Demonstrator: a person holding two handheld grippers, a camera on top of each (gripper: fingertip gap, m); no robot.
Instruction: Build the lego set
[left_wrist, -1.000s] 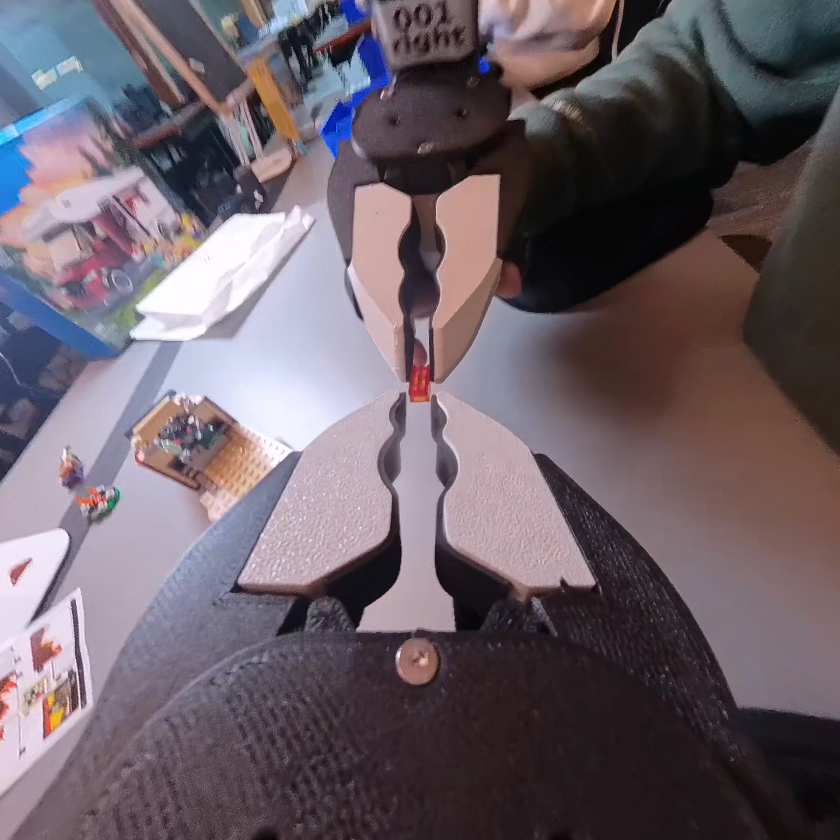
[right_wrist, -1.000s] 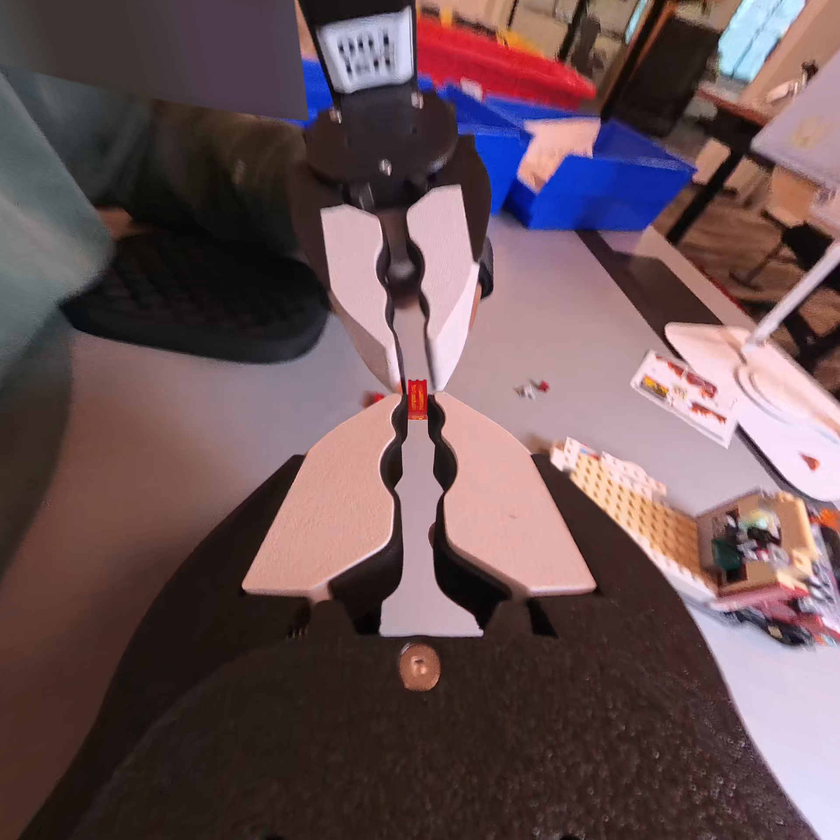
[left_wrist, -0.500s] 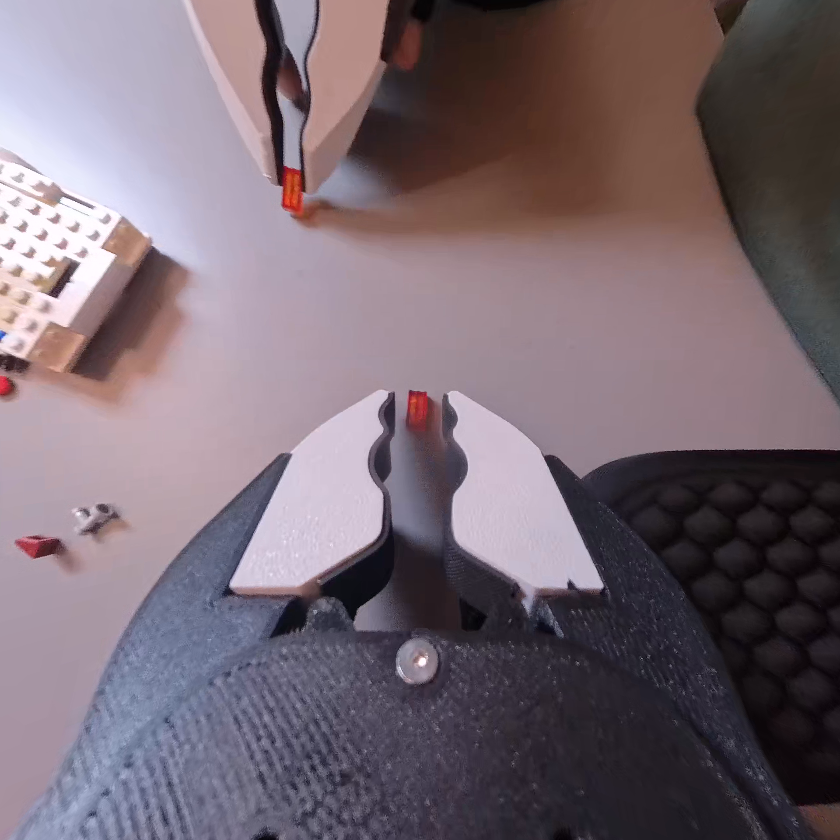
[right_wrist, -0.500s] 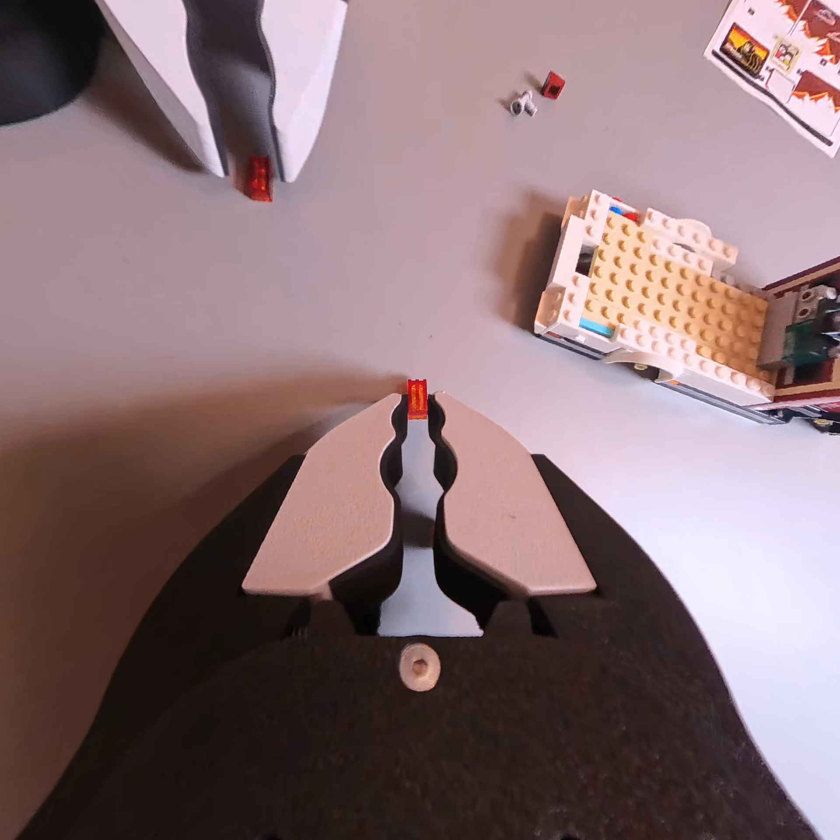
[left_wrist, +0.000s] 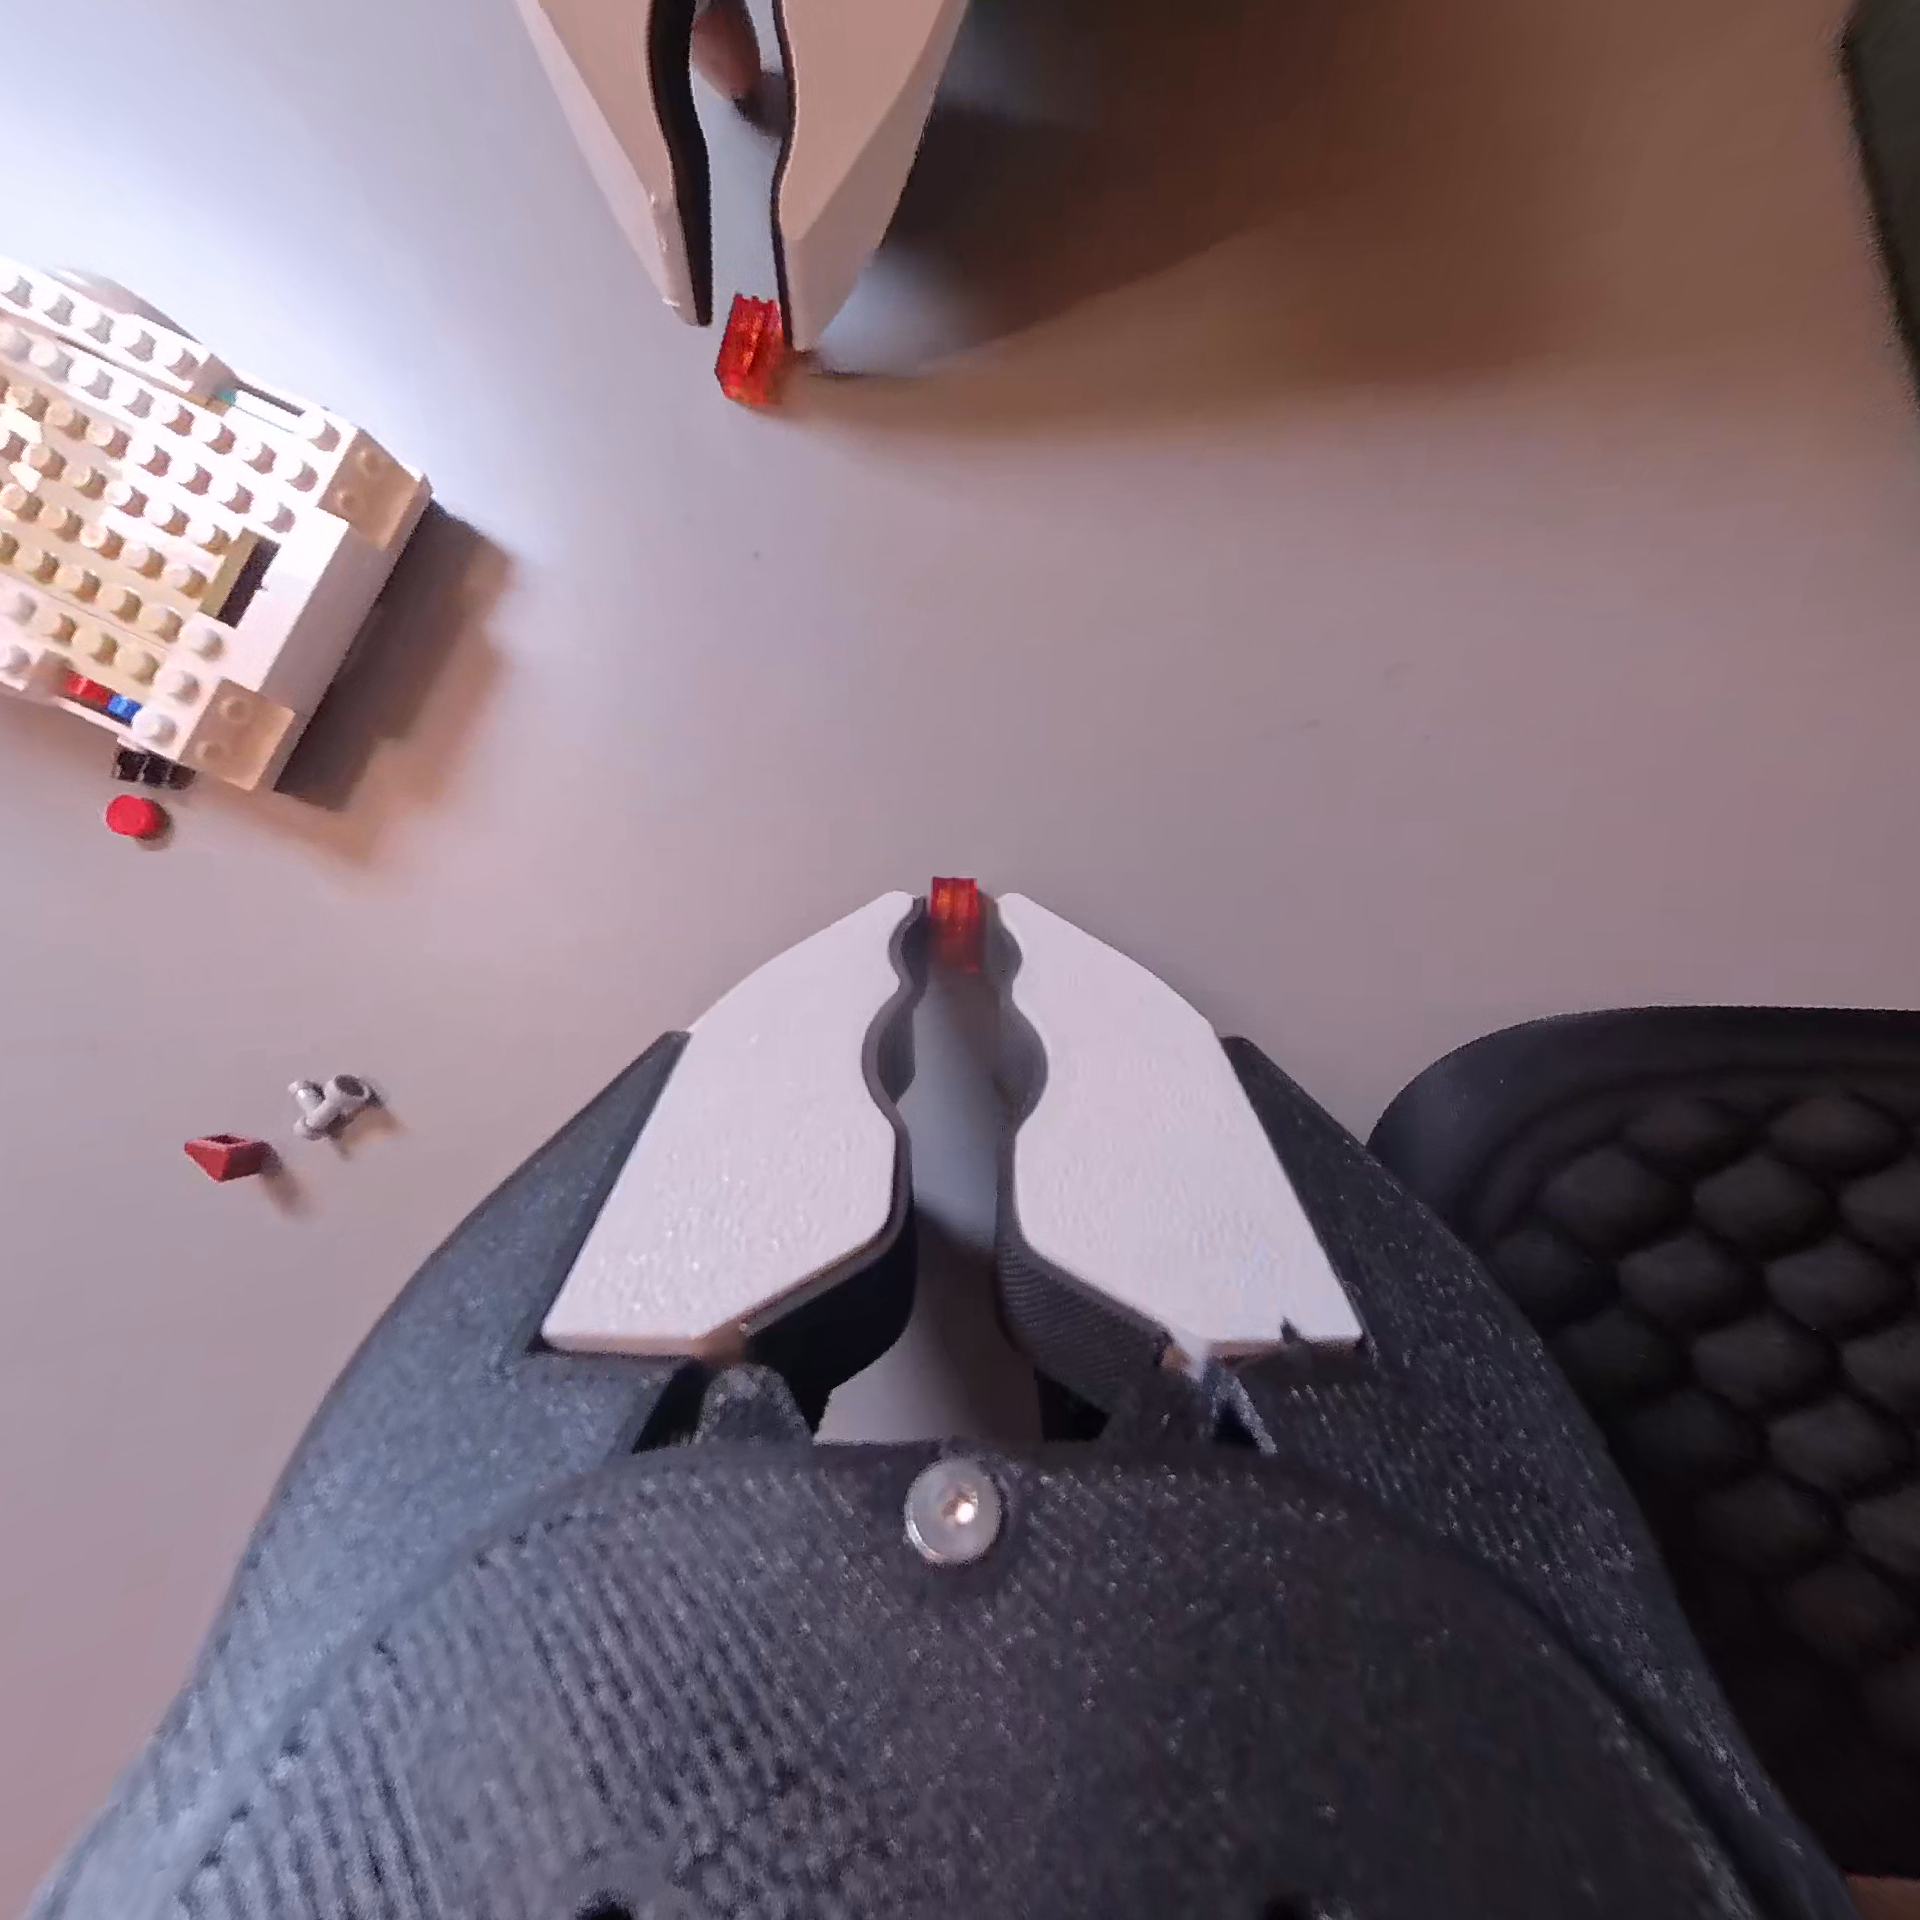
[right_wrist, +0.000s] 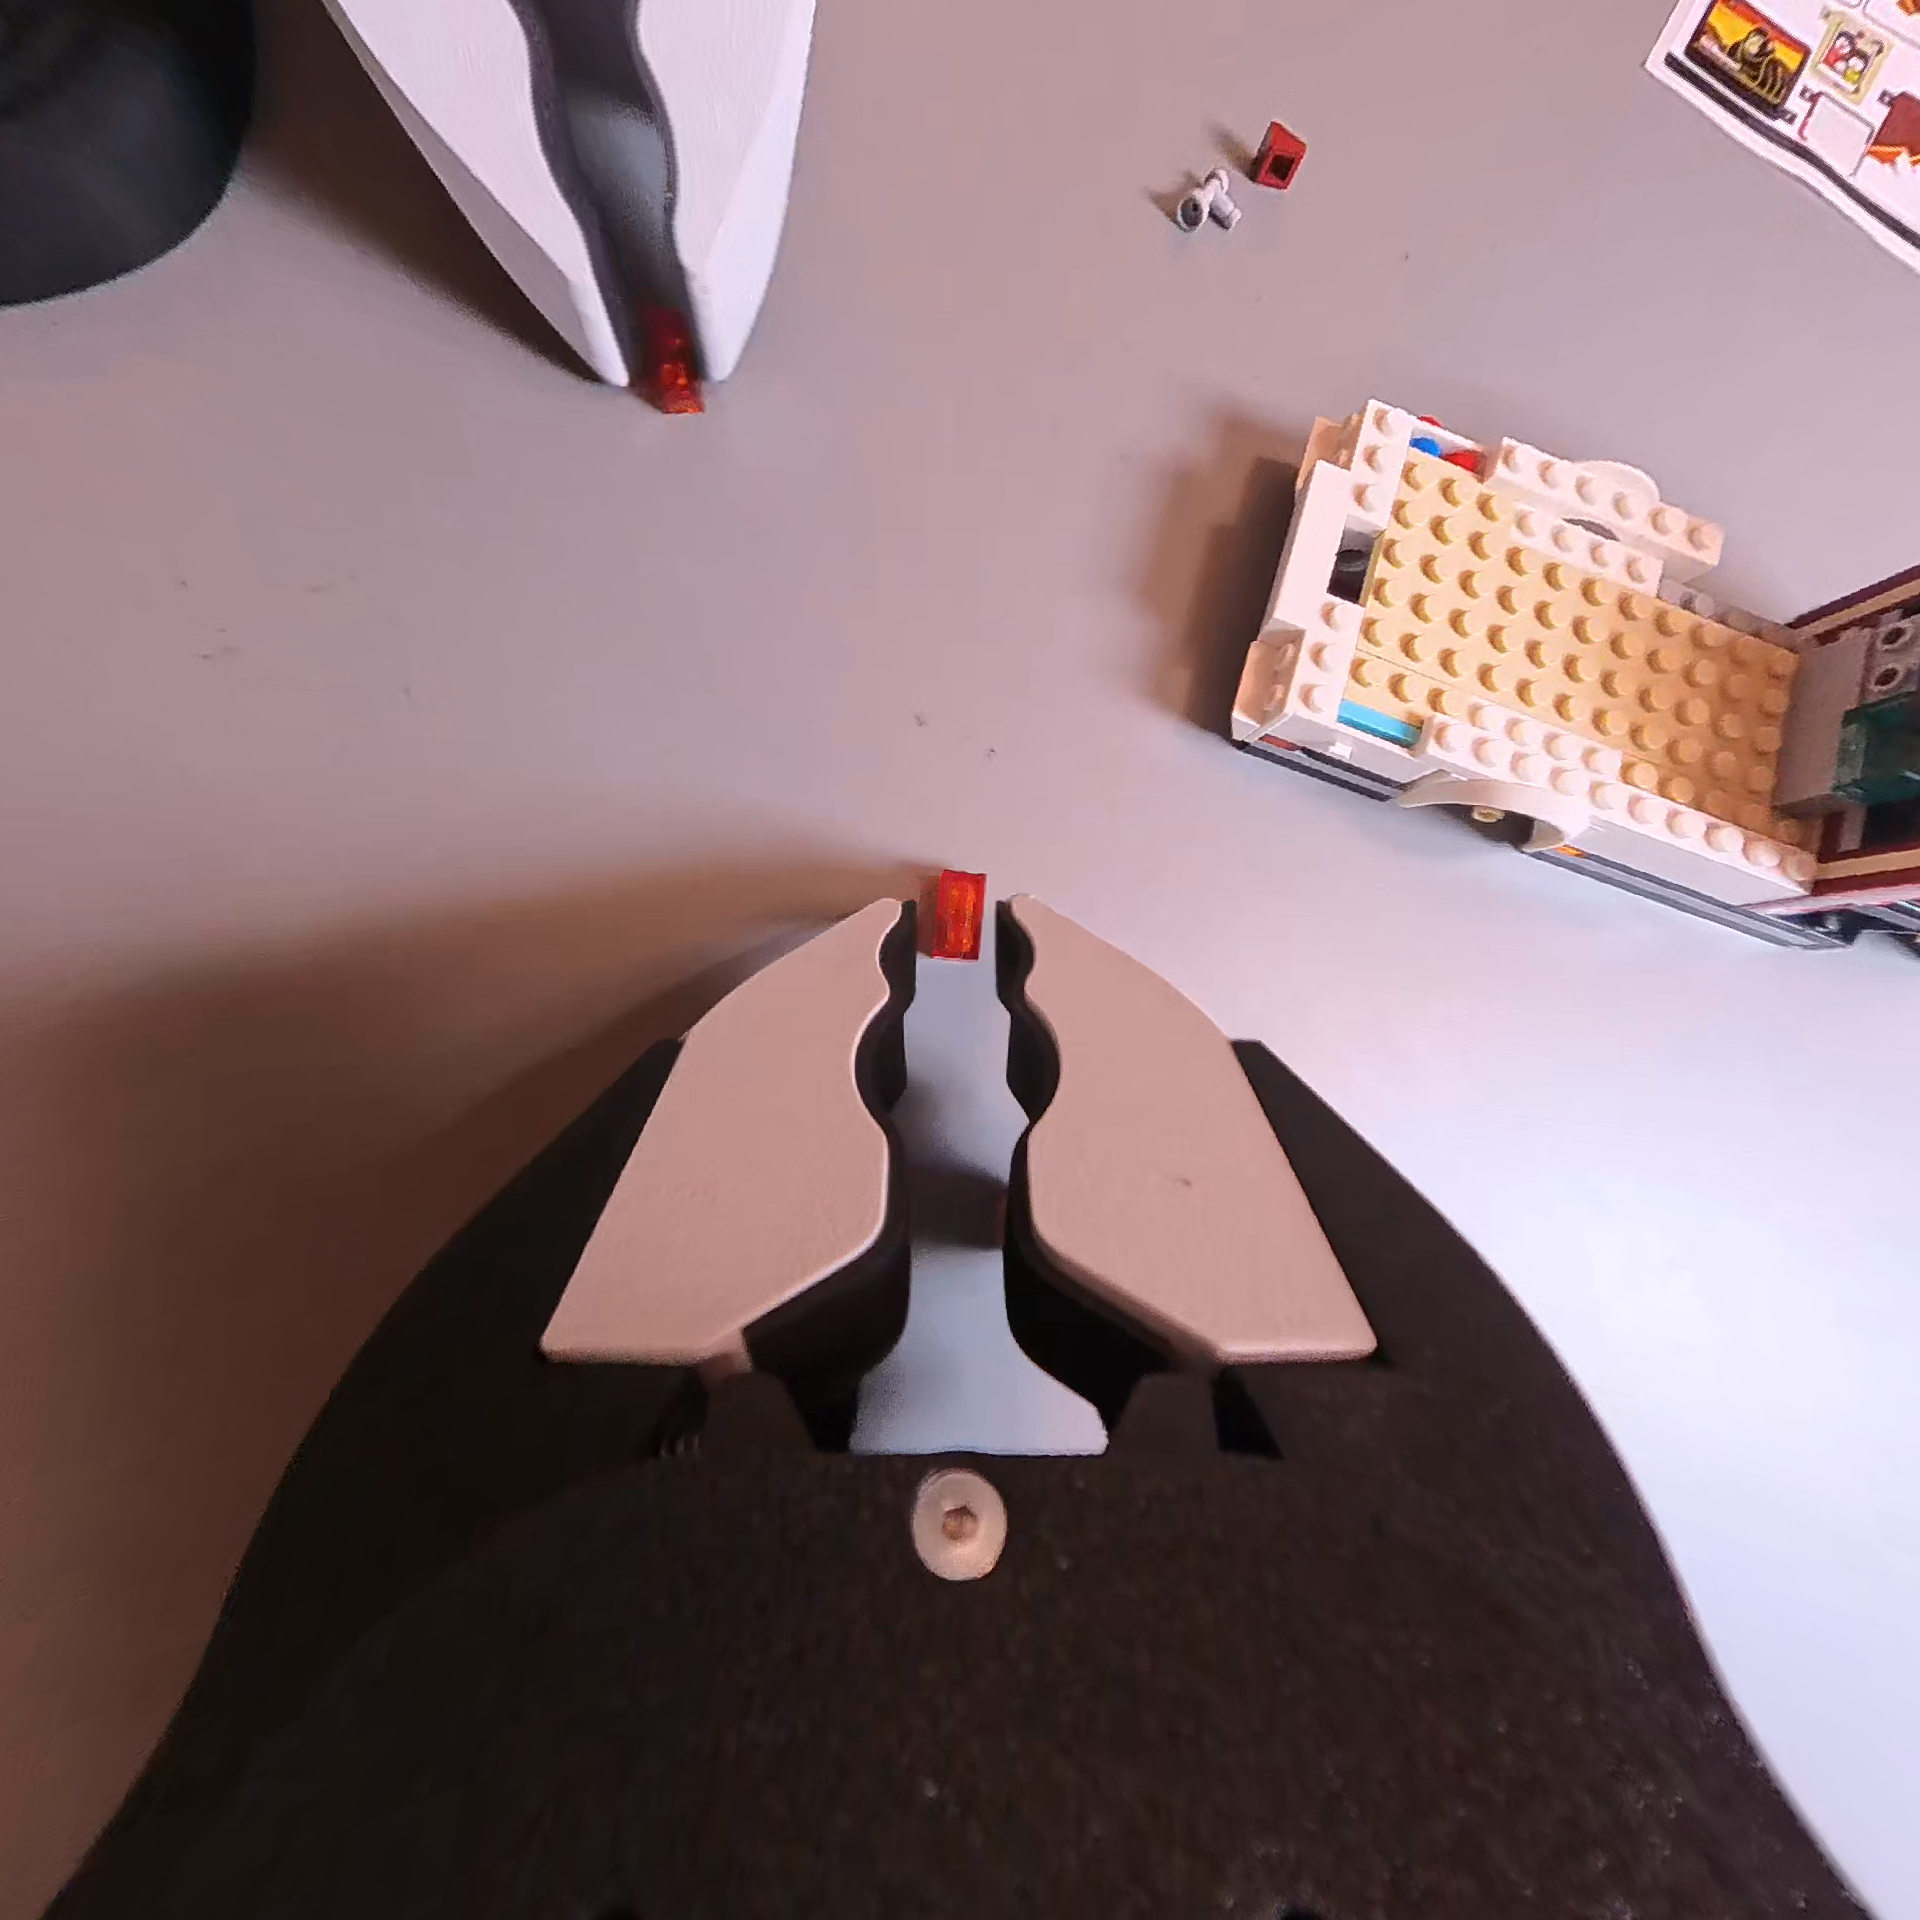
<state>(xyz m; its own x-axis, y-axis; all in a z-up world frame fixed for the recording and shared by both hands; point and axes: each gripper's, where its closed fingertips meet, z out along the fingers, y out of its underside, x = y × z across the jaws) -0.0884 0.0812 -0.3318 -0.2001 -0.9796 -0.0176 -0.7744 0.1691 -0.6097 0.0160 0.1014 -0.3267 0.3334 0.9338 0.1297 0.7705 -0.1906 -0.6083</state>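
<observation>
**Two grippers, a red piece in each**

Landmark: the white-and-tan lego build (right_wrist: 1538, 665) on the grey table (right_wrist: 520, 644). Only the right wrist view shows the sticker sheet (right_wrist: 1808, 114) beyond it; only the left shows a round red stud (left_wrist: 135, 816) beside it. The left gripper (left_wrist: 958, 920) and right gripper (right_wrist: 954, 925), apart from the build, each pinch a small translucent red piece (left_wrist: 956, 935) (right_wrist: 956, 927).

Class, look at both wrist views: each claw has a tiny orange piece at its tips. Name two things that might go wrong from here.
1. The right claw looks slightly parted around its orange piece, so it may drop onto the table.
2. The left claw pinches its orange piece only at the very tips; it might twist or pop out.
</observation>
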